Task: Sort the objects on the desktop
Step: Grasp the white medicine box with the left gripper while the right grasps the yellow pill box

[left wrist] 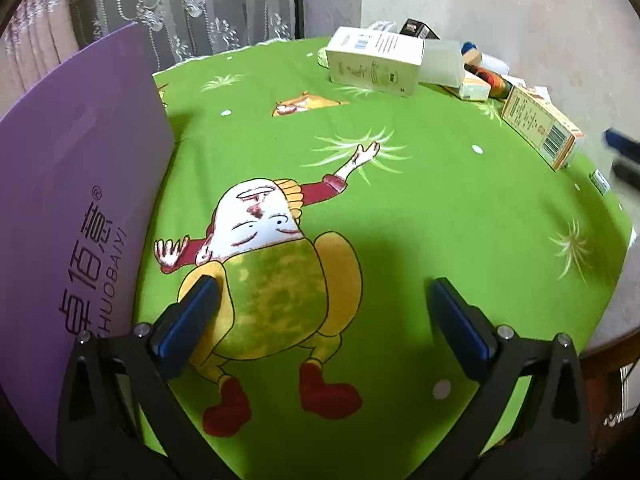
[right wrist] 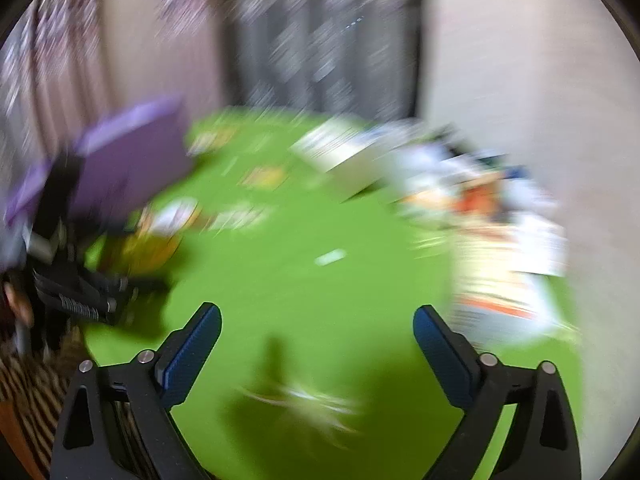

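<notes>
My left gripper [left wrist: 322,304] hangs open over the green cartoon tablecloth [left wrist: 420,208], nothing between its blue pads. At the far right of the table lies a heap of boxes: a large white carton [left wrist: 374,60], a translucent plastic box [left wrist: 442,62], an orange-and-white medicine box [left wrist: 540,128] and small items behind them. A purple bag [left wrist: 72,200] stands at the left. The right wrist view is badly blurred; my right gripper [right wrist: 318,330] is open and empty over the cloth. The heap of boxes [right wrist: 480,216] smears at the right, the purple bag [right wrist: 132,160] at the left.
A lace curtain [left wrist: 180,8] and a pale wall [left wrist: 500,8] stand behind the round table. The table's edge [left wrist: 624,240] drops off at the right. In the right wrist view, the other gripper [right wrist: 76,292] shows dark at the left, beside the purple bag.
</notes>
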Available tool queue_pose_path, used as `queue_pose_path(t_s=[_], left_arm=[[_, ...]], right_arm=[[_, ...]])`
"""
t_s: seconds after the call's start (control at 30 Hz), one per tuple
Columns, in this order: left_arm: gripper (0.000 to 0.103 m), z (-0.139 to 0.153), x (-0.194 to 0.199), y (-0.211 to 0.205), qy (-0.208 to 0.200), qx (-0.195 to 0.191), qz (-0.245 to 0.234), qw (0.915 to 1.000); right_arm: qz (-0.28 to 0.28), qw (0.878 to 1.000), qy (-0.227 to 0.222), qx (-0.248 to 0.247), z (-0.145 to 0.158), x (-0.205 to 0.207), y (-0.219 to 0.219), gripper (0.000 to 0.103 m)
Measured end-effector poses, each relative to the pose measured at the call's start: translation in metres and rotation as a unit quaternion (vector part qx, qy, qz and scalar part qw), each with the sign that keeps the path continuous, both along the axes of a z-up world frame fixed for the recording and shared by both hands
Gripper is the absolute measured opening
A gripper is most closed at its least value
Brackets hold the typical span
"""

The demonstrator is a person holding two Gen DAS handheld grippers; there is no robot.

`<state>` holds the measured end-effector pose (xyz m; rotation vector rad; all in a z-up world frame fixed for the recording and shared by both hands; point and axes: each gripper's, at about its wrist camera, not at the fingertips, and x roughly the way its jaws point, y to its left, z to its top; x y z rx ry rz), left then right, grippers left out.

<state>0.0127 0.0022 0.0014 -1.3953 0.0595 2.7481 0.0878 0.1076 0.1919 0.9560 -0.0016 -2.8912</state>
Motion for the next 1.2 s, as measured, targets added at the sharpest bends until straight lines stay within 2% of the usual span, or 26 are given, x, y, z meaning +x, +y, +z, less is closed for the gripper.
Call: queue_pose_path(t_s=[0.1, 0.2, 0.27, 0.33, 0.4, 0.43, 0.47, 0.5, 0.53, 0.6, 0.67, 0.73, 0.83, 0.87, 0.9, 0.93, 1.0, 1.03, 1.07, 1.1, 1.13, 1.2], left_arm=[[0.103, 0.003, -0.004, 0.006, -0.023, 0.0, 0.005, 0.9997], [0.103, 0.008, -0.013, 0.01, -0.047, 0.003, 0.012, 0.9988], [0.103, 0.015, -0.023, 0.012, -0.037, 0.018, 0.02, 0.9989], [0.103, 0.019, -0.037, 0.012, -0.021, 0.037, 0.028, 0.9987], [0.103, 0.021, -0.057, 0.01, -0.019, 0.074, 0.044, 0.9961], [0.103, 0.021, -0.068, 0.01, -0.025, 0.09, 0.057, 0.994], [0.103, 0.022, -0.08, 0.01, -0.031, 0.114, 0.076, 0.9901], [0.103, 0.021, -0.087, 0.011, -0.03, 0.123, 0.082, 0.9886], [0.103, 0.02, -0.097, 0.014, -0.034, 0.133, 0.086, 0.9868], [0.103, 0.023, -0.119, 0.019, -0.036, 0.172, 0.1, 0.9795], [0.103, 0.028, -0.144, 0.02, -0.028, 0.216, 0.132, 0.967], [0.103, 0.029, -0.165, 0.019, -0.03, 0.239, 0.169, 0.9558], [0.102, 0.03, -0.193, 0.016, -0.039, 0.258, 0.256, 0.9307], [0.102, 0.029, -0.203, 0.017, -0.04, 0.269, 0.277, 0.9217], [0.102, 0.029, -0.211, 0.019, -0.043, 0.276, 0.287, 0.9162], [0.102, 0.027, -0.222, 0.025, -0.052, 0.271, 0.293, 0.9153], [0.1, 0.022, -0.245, 0.04, -0.084, 0.242, 0.286, 0.9233], [0.092, 0.017, -0.252, 0.048, -0.104, 0.224, 0.279, 0.9278], [0.089, 0.013, -0.252, 0.053, -0.107, 0.239, 0.265, 0.928], [0.083, 0.015, -0.248, 0.054, -0.091, 0.252, 0.261, 0.9273], [0.073, 0.02, -0.242, 0.055, -0.079, 0.247, 0.26, 0.9303], [0.068, 0.024, -0.231, 0.056, -0.08, 0.249, 0.246, 0.9334]], right_arm=[[-0.055, 0.998, -0.02, -0.031, 0.003, -0.019, 0.043, 0.1], [-0.052, 0.998, -0.041, -0.018, -0.001, -0.046, 0.062, 0.095], [-0.041, 0.998, -0.049, -0.017, -0.004, -0.063, 0.065, 0.091], [-0.043, 0.996, -0.074, -0.012, -0.014, -0.081, 0.065, 0.081], [-0.058, 0.993, -0.103, -0.002, -0.024, -0.096, 0.064, 0.072], [-0.058, 0.993, -0.104, 0.004, -0.028, -0.098, 0.061, 0.07], [-0.055, 0.993, -0.103, 0.016, -0.031, -0.097, 0.058, 0.057], [-0.053, 0.992, -0.111, 0.023, -0.034, -0.094, 0.055, 0.05], [-0.056, 0.992, -0.11, 0.025, -0.034, -0.089, 0.054, 0.05], [-0.055, 0.992, -0.11, 0.029, -0.033, -0.076, 0.051, 0.05], [-0.055, 0.992, -0.104, 0.032, -0.033, -0.061, 0.047, 0.05], [-0.057, 0.993, -0.101, 0.015, -0.036, -0.054, 0.045, 0.05], [-0.057, 0.994, -0.099, 0.005, -0.042, -0.046, 0.042, 0.05], [-0.056, 0.993, -0.102, 0.005, -0.044, -0.045, 0.041, 0.05], [-0.056, 0.993, -0.103, 0.01, -0.045, -0.044, 0.039, 0.05], [-0.054, 0.993, -0.105, 0.011, -0.047, -0.05, 0.038, 0.05], [-0.049, 0.993, -0.105, 0.008, -0.047, -0.05, 0.038, 0.051], [-0.048, 0.993, -0.107, 0.005, -0.049, -0.051, 0.039, 0.051], [-0.047, 0.993, -0.107, 0.005, -0.05, -0.05, 0.039, 0.051], [-0.047, 0.993, -0.105, 0.006, -0.05, -0.05, 0.039, 0.051], [-0.046, 0.994, -0.103, 0.008, -0.05, -0.049, 0.039, 0.051], [-0.046, 0.994, -0.101, 0.015, -0.051, -0.049, 0.037, 0.051]])
